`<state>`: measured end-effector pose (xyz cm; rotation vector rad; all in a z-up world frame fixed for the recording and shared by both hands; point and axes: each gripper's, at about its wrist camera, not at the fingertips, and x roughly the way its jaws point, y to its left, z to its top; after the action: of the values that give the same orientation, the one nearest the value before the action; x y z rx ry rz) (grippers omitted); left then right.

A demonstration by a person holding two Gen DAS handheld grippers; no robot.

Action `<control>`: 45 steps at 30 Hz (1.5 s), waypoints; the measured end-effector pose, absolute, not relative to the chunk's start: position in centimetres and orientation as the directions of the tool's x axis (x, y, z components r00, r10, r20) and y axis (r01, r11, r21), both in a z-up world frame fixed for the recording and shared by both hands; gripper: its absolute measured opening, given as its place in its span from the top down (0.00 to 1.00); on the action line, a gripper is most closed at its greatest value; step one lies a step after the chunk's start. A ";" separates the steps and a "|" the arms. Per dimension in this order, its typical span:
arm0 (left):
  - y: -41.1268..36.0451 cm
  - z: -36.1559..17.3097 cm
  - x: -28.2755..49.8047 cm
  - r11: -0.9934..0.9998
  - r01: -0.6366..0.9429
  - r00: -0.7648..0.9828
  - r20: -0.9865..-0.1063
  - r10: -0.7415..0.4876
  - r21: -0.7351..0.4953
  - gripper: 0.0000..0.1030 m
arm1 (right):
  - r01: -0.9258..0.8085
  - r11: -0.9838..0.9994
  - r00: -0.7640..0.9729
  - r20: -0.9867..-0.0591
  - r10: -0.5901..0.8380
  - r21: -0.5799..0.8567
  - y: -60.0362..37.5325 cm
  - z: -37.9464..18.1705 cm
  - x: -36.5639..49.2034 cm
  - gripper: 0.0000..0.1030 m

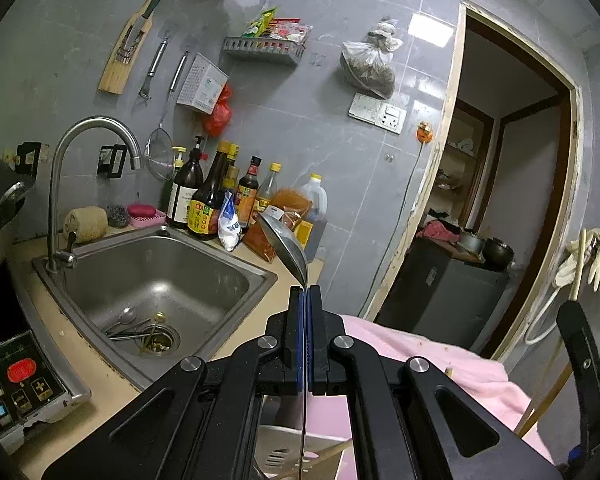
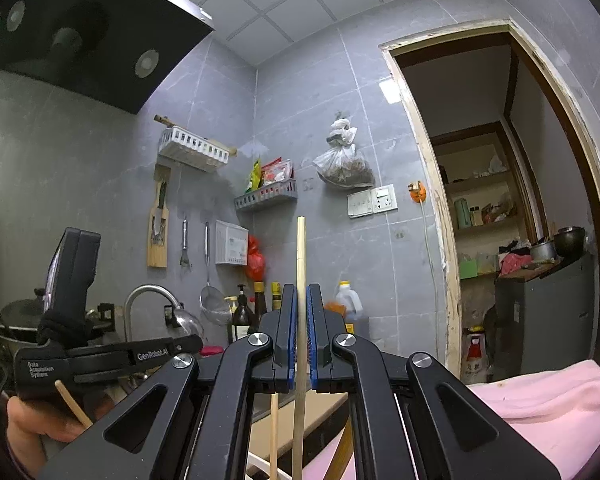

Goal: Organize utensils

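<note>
Your left gripper (image 1: 304, 292) is pinched tight on a metal spoon (image 1: 285, 245), bowl up at frame centre, its handle running down toward a white slotted holder (image 1: 278, 450) at the bottom, probably where it belongs. Your right gripper (image 2: 300, 292) is closed on an upright wooden chopstick (image 2: 300, 264), likely for the same reason. Lower left, more utensils (image 1: 134, 326) lie in the steel sink (image 1: 260, 276). Grey tiles back the counter; a pink cloth (image 1: 452, 364) lies lower right.
</note>
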<state>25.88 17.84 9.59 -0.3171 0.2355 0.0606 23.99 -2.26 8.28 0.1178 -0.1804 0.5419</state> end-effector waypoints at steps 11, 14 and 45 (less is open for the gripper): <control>16.9 7.3 25.3 0.965 -0.071 0.939 -0.342 -0.021 -0.253 0.99 | -0.525 0.851 0.845 0.130 0.519 0.016 -2.0 7.2 23.7 0.94; 16.9 7.9 24.6 0.965 -0.065 0.943 -0.332 -0.025 -0.254 0.97 | -0.528 0.849 0.843 0.124 0.524 0.003 -2.0 7.4 23.2 0.93; 9.0 14.9 15.2 0.987 0.059 0.982 -0.169 -0.084 -0.149 0.17 | -0.328 0.945 0.942 0.089 0.325 0.018 -11.6 11.1 15.9 0.47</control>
<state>15.21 8.98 14.87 -0.1435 0.1759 -0.0725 15.87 -11.63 11.06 0.0324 -0.0848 0.3329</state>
